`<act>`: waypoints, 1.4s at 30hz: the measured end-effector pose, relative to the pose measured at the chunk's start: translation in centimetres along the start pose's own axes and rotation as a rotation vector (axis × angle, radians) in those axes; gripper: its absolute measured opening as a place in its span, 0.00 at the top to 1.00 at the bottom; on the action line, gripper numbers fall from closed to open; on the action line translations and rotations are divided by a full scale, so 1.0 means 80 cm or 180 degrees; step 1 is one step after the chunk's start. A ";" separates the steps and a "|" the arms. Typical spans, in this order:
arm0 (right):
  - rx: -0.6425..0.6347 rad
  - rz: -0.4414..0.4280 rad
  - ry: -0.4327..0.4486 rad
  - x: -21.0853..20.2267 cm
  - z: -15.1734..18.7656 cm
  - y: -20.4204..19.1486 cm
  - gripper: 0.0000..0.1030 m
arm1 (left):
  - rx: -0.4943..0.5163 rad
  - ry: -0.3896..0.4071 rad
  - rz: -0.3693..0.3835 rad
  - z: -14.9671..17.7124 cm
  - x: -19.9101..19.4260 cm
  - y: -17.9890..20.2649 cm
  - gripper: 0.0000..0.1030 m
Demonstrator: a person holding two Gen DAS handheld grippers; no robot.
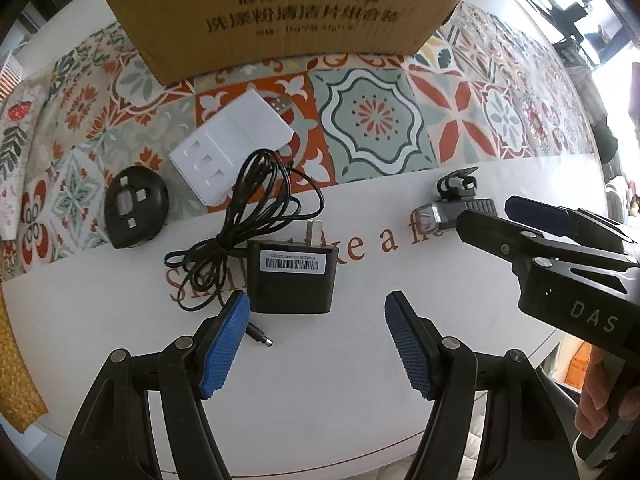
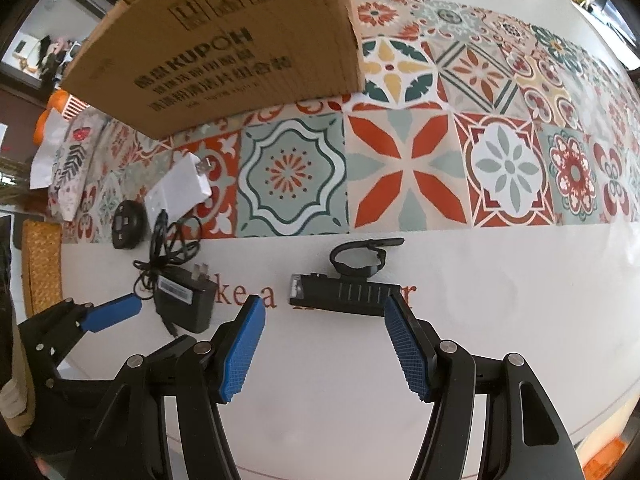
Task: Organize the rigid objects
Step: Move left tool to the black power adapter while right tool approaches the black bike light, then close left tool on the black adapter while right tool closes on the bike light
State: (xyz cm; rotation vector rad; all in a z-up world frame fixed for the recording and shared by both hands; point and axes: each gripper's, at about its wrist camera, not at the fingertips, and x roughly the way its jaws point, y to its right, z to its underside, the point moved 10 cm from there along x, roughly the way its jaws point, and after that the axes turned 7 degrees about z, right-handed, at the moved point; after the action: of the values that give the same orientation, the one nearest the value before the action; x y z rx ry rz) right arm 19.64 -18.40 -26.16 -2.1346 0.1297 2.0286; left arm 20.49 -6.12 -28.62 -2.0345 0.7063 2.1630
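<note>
A black power adapter (image 1: 290, 280) with a barcode label and a tangled black cable (image 1: 244, 208) lies on the table just beyond my left gripper (image 1: 316, 340). That gripper is open with nothing between its blue pads. A black bike light (image 2: 344, 296) with a strap loop lies just past my right gripper (image 2: 324, 348), which is also open and empty. A white multi-port plug (image 1: 232, 148) and a round black device (image 1: 134, 212) lie further back on the left. The right gripper (image 1: 500, 216) hovers over the bike light (image 1: 452, 208) in the left wrist view.
A big cardboard box (image 1: 280, 12) stands at the back on the tile-patterned cloth (image 2: 404, 176). A woven yellow mat (image 1: 16, 360) hangs at the table's left edge. A person's hand (image 1: 600, 392) grips the right tool. My left gripper (image 2: 116, 312) shows beside the adapter (image 2: 186, 300).
</note>
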 end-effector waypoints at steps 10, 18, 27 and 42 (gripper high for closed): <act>0.0114 0.0046 -0.0093 0.023 0.002 0.008 0.32 | -0.0072 -0.0062 -0.0057 -0.008 0.023 -0.007 0.33; 0.0155 0.0101 -0.0151 0.045 -0.002 0.002 0.31 | -0.0178 -0.0127 -0.0088 -0.012 0.047 -0.015 0.36; 0.0302 -0.0022 -0.0185 0.054 -0.002 -0.002 0.29 | -0.0300 -0.0119 -0.0090 -0.019 0.069 -0.025 0.38; 0.0504 -0.0102 -0.0257 0.061 -0.014 -0.023 0.23 | -0.0369 -0.0108 -0.0028 -0.011 0.061 -0.058 0.39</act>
State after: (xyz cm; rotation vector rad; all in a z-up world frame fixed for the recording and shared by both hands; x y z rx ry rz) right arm 21.36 -16.43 -30.85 -1.9455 0.2344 2.0108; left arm 22.47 -3.52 -34.54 -2.0447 0.5797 2.2782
